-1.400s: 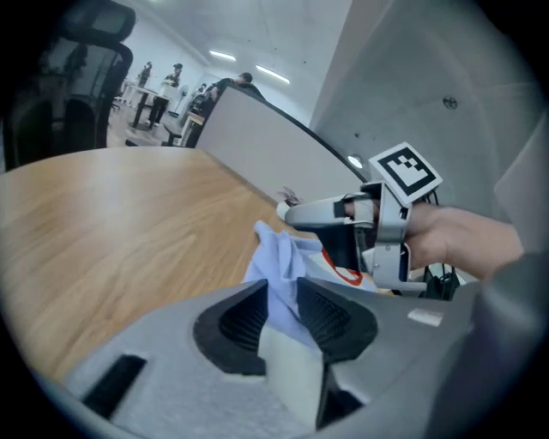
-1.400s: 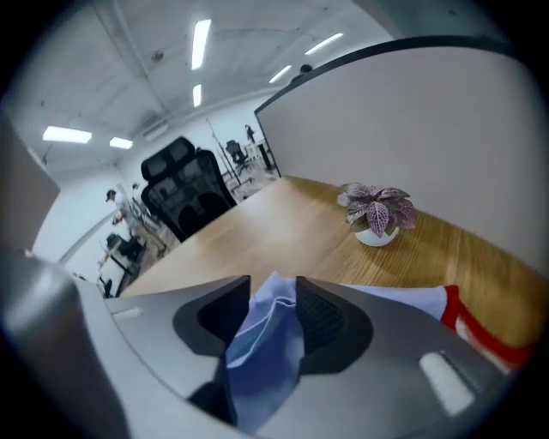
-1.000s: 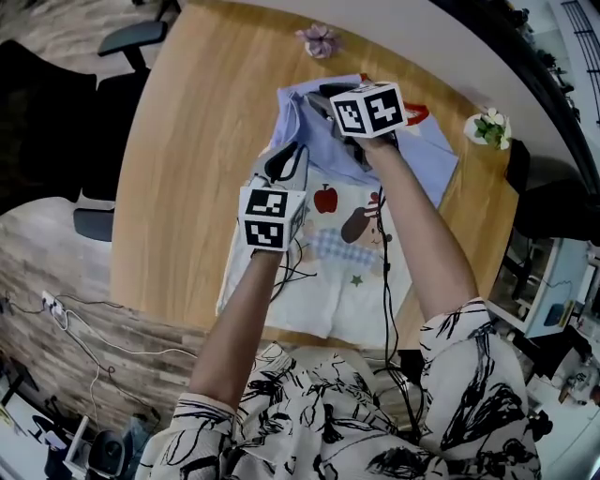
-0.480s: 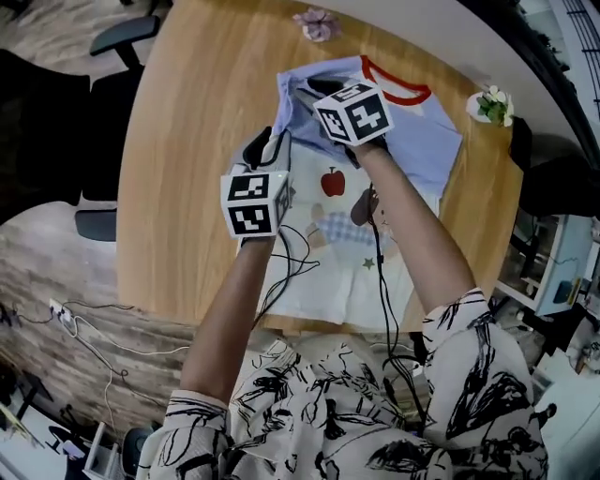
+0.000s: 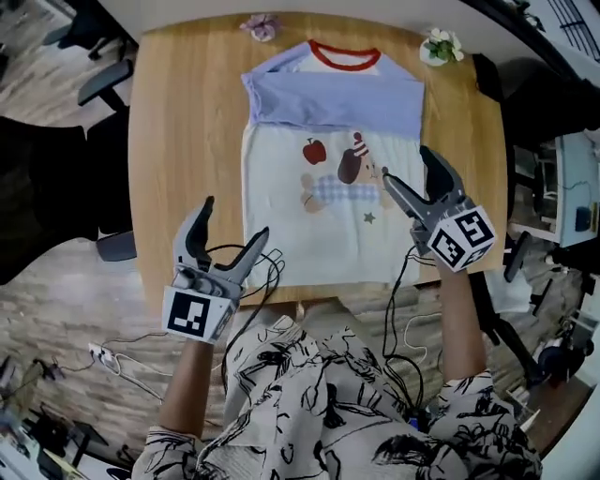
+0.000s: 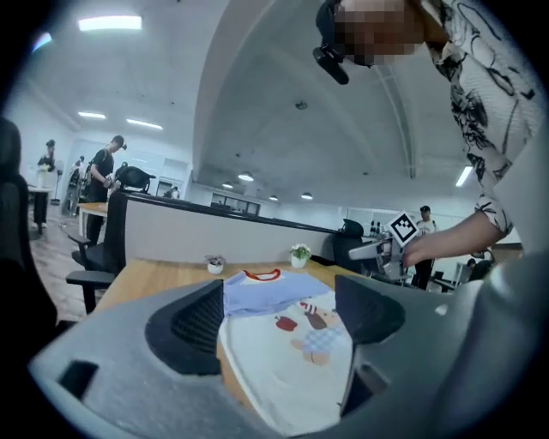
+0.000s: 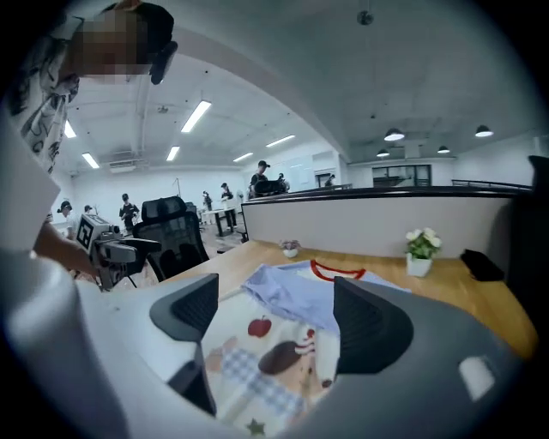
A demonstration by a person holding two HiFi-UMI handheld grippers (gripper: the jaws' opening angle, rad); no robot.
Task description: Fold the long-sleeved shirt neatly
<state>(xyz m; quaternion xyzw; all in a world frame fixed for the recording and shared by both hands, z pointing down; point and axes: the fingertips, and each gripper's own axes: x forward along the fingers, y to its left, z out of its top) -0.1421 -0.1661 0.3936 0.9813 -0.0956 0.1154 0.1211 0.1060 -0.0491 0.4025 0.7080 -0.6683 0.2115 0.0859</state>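
- Far left, dark office chairs (image 5: 103,80) stand on the floor beside the worktop (image 5: 187,141).
- My left tool (image 5: 234,217) hovers over the worktop's near-left corner, just off the lower-left corner of the shirt (image 5: 319,225).
- Its jaws have just been opening and now stand spread, with nothing pinched. In the left gripper view I see the shirt lying past them, not between them.
- Black cables (image 5: 272,272) trail from that tool across the near edge.
- At the far edge, a small purple flower pot (image 5: 261,25) sits just left of the collar.
- And there's the shirt, flat in the middle of the worktop. The red collar is at the far side and the hem is towards me.
- The blue sleeves are laid across the chest as one band, and the apple and cartoon print shows below it.
- My right tool (image 5: 406,165) hangs over the shirt's right edge, beside the print.
- Its jaws have just been opening too and are spread wide, gripping nothing. The right gripper view shows the cloth lying beyond them.
- Far right corner, a white-flowered pot (image 5: 439,45) stands clear of the shirt.
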